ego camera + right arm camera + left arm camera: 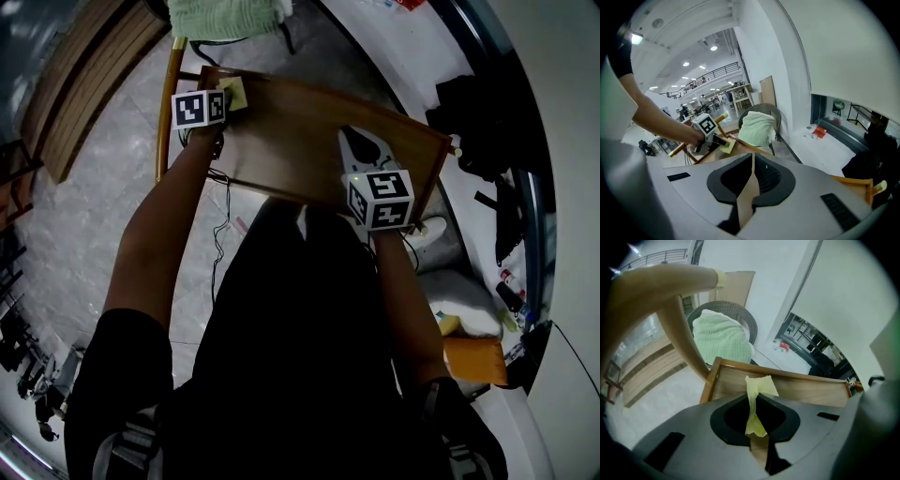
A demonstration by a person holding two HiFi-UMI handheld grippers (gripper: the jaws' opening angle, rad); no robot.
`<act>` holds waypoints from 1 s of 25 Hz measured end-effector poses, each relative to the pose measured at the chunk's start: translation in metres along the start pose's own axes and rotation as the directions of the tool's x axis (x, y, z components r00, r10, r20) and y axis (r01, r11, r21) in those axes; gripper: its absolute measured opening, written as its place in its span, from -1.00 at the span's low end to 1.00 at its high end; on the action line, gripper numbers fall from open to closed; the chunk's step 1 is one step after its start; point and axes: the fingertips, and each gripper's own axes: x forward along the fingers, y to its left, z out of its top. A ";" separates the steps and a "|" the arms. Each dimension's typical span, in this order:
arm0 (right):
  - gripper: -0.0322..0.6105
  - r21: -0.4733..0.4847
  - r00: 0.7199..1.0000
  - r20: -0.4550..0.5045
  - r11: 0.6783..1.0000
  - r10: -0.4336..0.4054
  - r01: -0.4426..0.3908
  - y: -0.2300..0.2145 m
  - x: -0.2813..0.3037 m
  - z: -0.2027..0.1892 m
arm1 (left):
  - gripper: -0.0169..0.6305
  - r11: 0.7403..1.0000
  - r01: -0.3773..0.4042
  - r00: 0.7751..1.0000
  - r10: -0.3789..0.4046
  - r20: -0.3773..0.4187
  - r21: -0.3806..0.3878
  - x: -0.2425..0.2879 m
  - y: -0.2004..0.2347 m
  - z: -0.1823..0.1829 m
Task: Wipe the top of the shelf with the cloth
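Your left tool (pixel 228 101) is shut tight on the yellow cloth (pixel 234 92) — the cloth is at the 11 o'clock corner of the shelf (pixel 300 141) top. Your right tool (pixel 364 150) is closed with nothing in it, over the shelf at 3 o'clock. A green towel (pixel 225 17) lies on a chair (pixel 740 315) at 12 o'clock, past the shelf. A wooden pole (pixel 169 103) stands close to the cloth's corner.
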 end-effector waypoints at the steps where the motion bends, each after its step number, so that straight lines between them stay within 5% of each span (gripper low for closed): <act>1: -0.80 -0.004 1.000 0.002 1.000 0.006 -0.006 0.004 0.002 0.001 | -0.84 1.000 -0.022 1.000 0.022 -0.004 0.005 -0.001 0.006 0.000; 9: -0.80 -0.004 1.000 -0.015 1.000 0.006 -0.006 0.013 0.002 -0.007 | -0.84 0.984 -0.174 0.984 0.175 -0.015 0.042 -0.016 0.033 0.003; 13: -0.80 0.054 0.998 -0.034 0.997 -0.061 0.063 -0.008 -0.008 -0.022 | -0.84 0.995 -0.094 0.995 0.093 0.032 0.031 -0.015 0.004 0.001; 18: -0.80 0.131 0.975 -0.070 0.967 -0.209 0.217 -0.063 -0.037 -0.050 | -0.84 0.985 0.134 0.991 -0.134 -0.011 0.108 0.000 -0.134 -0.036; 25: -0.80 0.228 0.885 -0.172 0.856 -0.433 0.463 -0.163 -0.108 -0.120 | -0.84 0.890 0.426 0.904 -0.412 -0.114 0.163 0.022 -0.358 -0.088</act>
